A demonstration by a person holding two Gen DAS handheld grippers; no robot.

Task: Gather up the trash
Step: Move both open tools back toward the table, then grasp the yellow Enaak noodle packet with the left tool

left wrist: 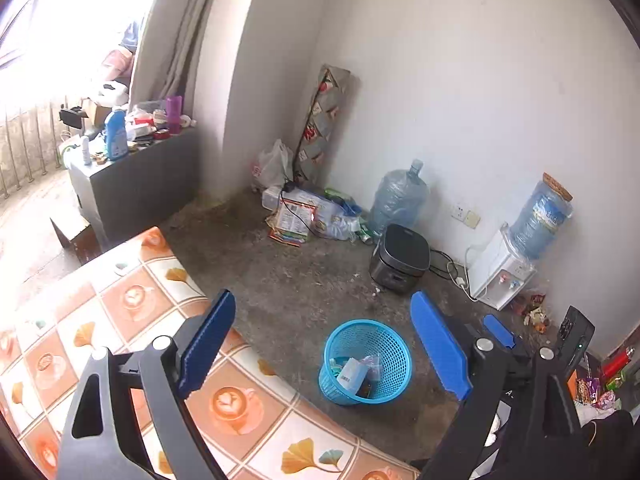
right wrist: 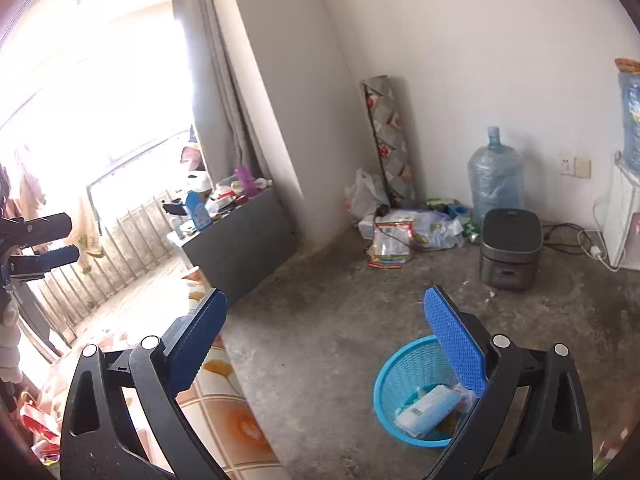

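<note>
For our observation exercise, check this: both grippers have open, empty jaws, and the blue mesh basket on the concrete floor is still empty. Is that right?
One detail is wrong: the blue mesh basket is not empty. The right wrist view shows a white barcoded package and other wrappers lying inside it. The rest holds: the left gripper and right gripper both have open, empty jaws, and the basket stands on the concrete floor.

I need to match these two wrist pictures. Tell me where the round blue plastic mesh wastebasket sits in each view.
Left wrist: the round blue plastic mesh wastebasket stands low and centre on the concrete floor, between the open fingers.
Right wrist: the wastebasket is lower right, partly behind the right-side finger.
Shared landmark: the dark grey rice cooker beyond it.
</note>
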